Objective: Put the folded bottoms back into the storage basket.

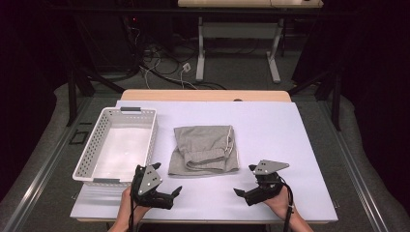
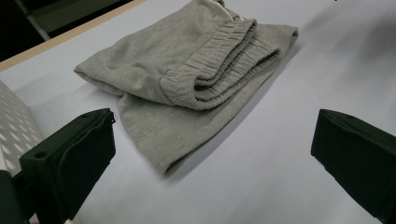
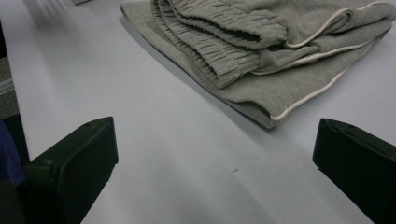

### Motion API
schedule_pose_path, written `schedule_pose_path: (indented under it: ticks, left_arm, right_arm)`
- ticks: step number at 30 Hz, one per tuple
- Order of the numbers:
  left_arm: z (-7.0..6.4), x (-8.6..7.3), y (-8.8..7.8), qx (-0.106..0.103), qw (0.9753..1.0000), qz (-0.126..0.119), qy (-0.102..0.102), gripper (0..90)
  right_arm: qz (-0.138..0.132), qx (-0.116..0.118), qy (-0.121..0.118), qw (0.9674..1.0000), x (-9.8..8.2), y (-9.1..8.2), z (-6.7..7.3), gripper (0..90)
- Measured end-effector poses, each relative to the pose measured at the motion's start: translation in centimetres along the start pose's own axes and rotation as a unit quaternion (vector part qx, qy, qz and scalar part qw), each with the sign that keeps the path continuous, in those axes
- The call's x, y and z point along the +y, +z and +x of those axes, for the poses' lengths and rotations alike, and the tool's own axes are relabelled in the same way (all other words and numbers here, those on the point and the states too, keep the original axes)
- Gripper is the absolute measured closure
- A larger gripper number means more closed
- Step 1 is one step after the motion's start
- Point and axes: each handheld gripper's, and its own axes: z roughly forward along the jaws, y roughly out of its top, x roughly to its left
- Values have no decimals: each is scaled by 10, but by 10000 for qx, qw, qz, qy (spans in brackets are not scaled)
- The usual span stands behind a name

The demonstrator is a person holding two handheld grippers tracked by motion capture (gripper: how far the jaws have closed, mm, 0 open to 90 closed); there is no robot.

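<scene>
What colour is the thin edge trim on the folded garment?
The trim on the grey garment is off-white, clearest in the right gripper view.

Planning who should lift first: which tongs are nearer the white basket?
Left. The left tongs sit just off the white basket's near right corner. The right tongs are farther right, beyond the folded grey shorts, toward the table's near right side.

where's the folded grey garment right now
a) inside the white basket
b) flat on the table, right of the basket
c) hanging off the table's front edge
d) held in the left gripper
b: the folded grey garment lies flat on the table just right of the white basket, and both the left gripper and the right gripper hover open, short of it.
</scene>
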Motion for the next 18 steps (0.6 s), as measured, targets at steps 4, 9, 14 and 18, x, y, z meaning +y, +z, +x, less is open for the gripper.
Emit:
schedule_pose_path:
  ticks: [4,9,14,18]
  left_arm:
    - [1,3,6,-46,10000,38,-63,2]
    - [3,9,18,-84,9997,130,-175,2]
    - [6,13,25,-94,9994,163,-293,2]
    - [7,16,33,-125,9991,202,-342,2]
  right_arm:
    - [22,32,61,10000,4,5,-3,0]
    - [29,128,182,9997,9,10,-5,0]
    - [79,97,190,9997,16,16,-8,0]
    - [93,132,283,9995,20,22,-12,0]
